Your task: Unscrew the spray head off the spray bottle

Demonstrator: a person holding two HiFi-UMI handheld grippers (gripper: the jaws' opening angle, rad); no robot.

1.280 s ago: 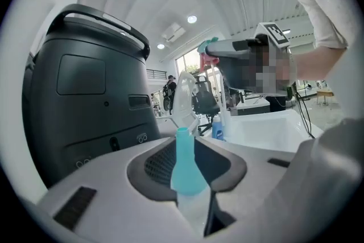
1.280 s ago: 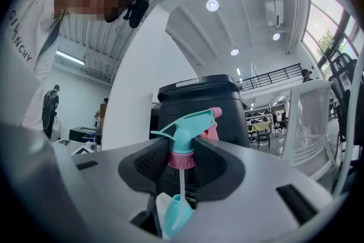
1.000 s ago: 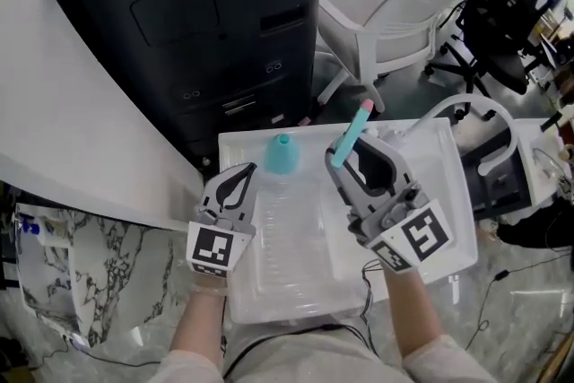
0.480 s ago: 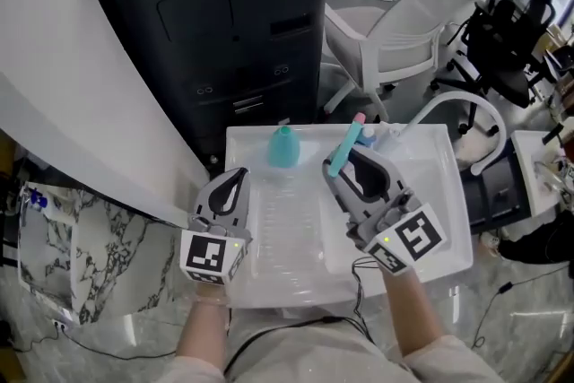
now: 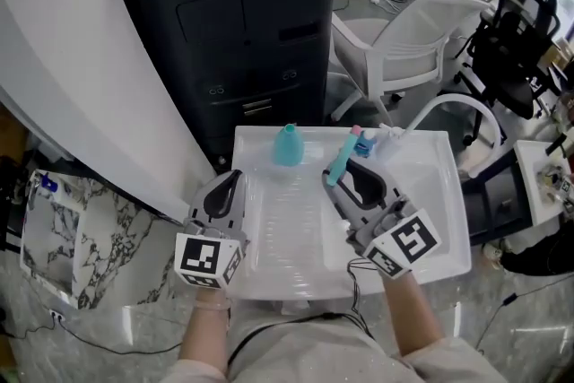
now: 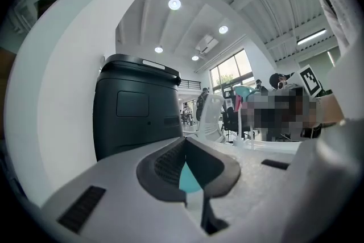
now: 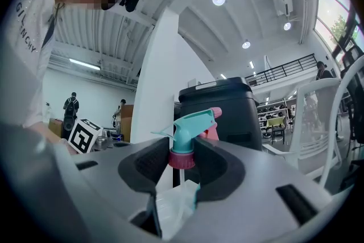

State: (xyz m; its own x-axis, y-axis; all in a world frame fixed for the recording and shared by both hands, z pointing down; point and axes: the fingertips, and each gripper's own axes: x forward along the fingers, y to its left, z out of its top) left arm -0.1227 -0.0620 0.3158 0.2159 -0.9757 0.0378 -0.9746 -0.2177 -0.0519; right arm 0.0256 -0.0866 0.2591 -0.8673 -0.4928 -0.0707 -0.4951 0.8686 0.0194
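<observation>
The spray head [image 5: 343, 155] (teal, pink collar) is clamped in the right gripper [image 5: 344, 177] at frame centre, off the spray bottle [image 5: 285, 146], which is laid in the white tray [image 5: 432, 184]. The left gripper [image 5: 231, 185] is held fully closed on nothing.

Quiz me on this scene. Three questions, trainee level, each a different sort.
1. Which gripper holds the spray head? A left, B right, C neither.
2. True or false: the left gripper has its jaws wide apart.
3. Fill in: the bottle's teal top sits in the white ____.

Key: 1 B, the right gripper, clamped on the pink collar. 2 False, they are shut and empty. 3 tray.
</observation>
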